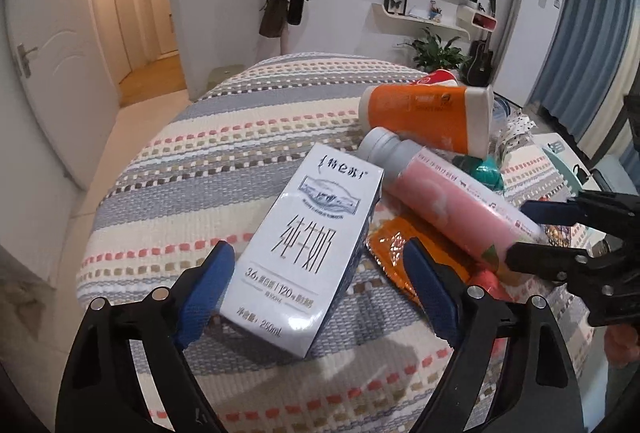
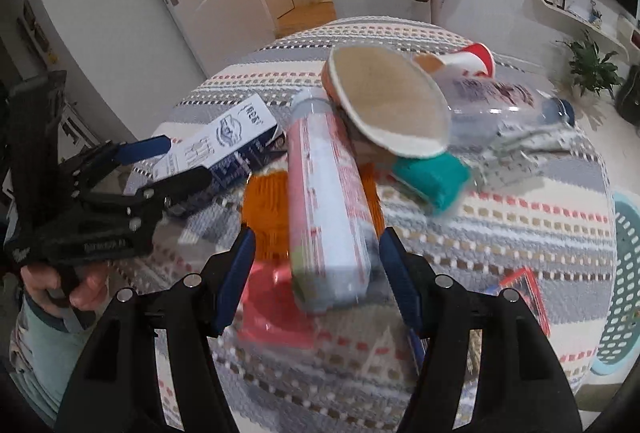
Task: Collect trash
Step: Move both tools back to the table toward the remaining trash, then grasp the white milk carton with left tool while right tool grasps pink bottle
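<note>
A white and blue milk carton (image 1: pixel 304 253) lies on the striped tablecloth (image 1: pixel 224 137). My left gripper (image 1: pixel 320 277) is open with its jaws on either side of the carton's near end. A pink bottle with a grey cap (image 1: pixel 444 197) lies beside it; in the right wrist view the bottle (image 2: pixel 328 201) lies between the open jaws of my right gripper (image 2: pixel 316 265). An orange cup (image 1: pixel 428 113) lies on its side behind. The carton (image 2: pixel 224 149) and left gripper (image 2: pixel 160 169) show in the right wrist view.
An orange wrapper (image 1: pixel 392 249), a teal object (image 2: pixel 432 177), a clear plastic bottle (image 2: pixel 504 105), a red cup (image 2: pixel 476 57) and a red lid (image 2: pixel 276 309) also lie on the table. A teal perforated basket (image 2: pixel 624 281) stands at the right edge.
</note>
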`<state>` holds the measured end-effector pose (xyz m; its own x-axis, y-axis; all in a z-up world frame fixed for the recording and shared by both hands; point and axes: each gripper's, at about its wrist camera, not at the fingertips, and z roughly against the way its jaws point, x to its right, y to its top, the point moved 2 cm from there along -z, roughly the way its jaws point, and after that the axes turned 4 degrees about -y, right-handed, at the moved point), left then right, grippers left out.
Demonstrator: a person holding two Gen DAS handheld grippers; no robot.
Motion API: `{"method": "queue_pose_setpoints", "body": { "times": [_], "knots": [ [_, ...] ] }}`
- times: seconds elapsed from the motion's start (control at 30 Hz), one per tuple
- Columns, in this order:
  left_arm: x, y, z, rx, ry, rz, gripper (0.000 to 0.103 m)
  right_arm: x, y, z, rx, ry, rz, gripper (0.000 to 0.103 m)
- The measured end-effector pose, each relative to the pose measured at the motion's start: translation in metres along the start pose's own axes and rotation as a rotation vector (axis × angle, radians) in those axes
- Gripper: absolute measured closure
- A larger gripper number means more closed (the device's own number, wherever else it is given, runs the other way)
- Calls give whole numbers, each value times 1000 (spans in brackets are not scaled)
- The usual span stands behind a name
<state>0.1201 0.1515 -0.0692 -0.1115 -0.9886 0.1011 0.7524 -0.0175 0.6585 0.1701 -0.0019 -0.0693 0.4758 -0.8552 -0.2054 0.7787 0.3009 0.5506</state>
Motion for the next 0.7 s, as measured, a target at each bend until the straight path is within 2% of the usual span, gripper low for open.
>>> {"method": "queue_pose_setpoints", "body": {
  "times": [0.13, 0.2, 0.4, 0.47, 0.53, 0.57, 0.6, 0.67, 0.7],
  "knots": [
    [3, 2, -5, -11, 31, -11, 23, -5, 12, -15, -23, -25, -11, 42],
    [2, 4, -9, -24, 37, -11, 30, -4, 17, -24, -39, -23, -23, 42],
    [2, 8, -18, -41, 48, -1, 37, 0, 30, -49, -81, -8, -64, 43],
    [2, 8, -16, -37, 46, 0, 42, 1, 31, -55, -95, 8, -69, 53],
    [1, 7, -11, -27, 30, 16, 48, 1, 32, -56, -90, 16, -69, 54],
    [0, 8, -7, -13, 22, 28, 76, 0, 32, -55, -85, 19, -68, 56],
    [-3, 10, -2, 0, 10, 47, 86, 0, 32, -53, -79, 23, -70, 56],
    [-10, 13, 8, 11, -35, 99, 100, 1, 32, -47, -65, 47, -75, 57],
    [-13, 14, 11, 16, -47, 112, 102, 0, 31, -42, -57, 57, -75, 57]
  ]
}}
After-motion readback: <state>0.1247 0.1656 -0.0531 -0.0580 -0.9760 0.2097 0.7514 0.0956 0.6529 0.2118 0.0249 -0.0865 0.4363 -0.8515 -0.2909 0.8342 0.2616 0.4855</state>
